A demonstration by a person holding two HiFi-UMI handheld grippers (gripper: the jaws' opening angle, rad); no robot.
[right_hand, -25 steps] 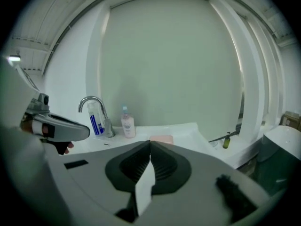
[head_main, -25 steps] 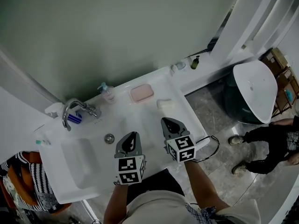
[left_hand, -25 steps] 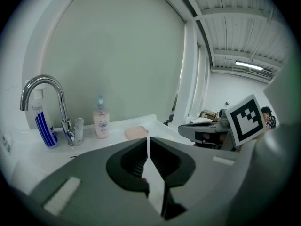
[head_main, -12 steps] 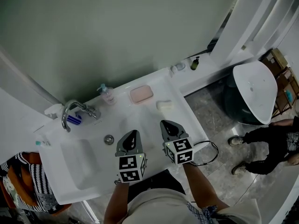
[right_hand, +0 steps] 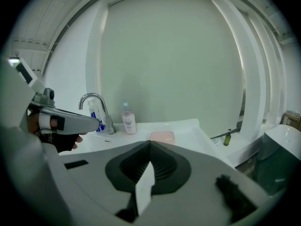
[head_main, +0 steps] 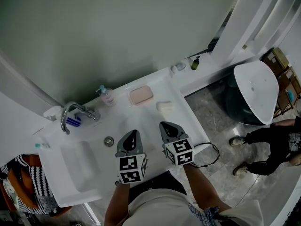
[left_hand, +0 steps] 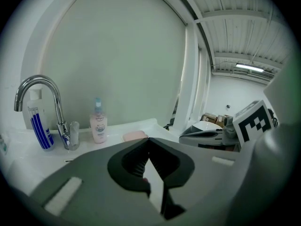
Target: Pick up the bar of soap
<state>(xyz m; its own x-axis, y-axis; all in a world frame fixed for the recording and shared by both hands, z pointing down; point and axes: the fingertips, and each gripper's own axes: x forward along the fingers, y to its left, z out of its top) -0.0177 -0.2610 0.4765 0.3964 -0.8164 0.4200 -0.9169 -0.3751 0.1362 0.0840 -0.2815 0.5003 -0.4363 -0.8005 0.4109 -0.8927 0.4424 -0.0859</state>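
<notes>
A pale cream bar of soap [head_main: 164, 106] lies on the white sink counter [head_main: 186, 121], toward its right side. Behind it sits a flat pink soap-like block [head_main: 141, 95], also visible as the pink block [right_hand: 162, 136] and pink block [left_hand: 135, 135] in both gripper views. My right gripper [head_main: 166, 125] hovers just in front of the cream bar, jaws shut and empty [right_hand: 149, 143]. My left gripper [head_main: 134, 133] hangs beside it over the basin edge, also shut with nothing held [left_hand: 148, 139]. In both gripper views the cream bar is hidden behind the jaws.
A chrome faucet [head_main: 70, 111], a blue-striped tube [head_main: 74, 121] and a pink pump bottle [head_main: 107, 96] stand along the back. The drain [head_main: 109, 141] lies in the basin. A small dark bottle [head_main: 195, 63] stands on the ledge. A person [head_main: 268, 142] stands at right near a white fixture [head_main: 256, 91].
Both grippers have drifted slightly toward the left and back; the soap and the other items have not moved.
</notes>
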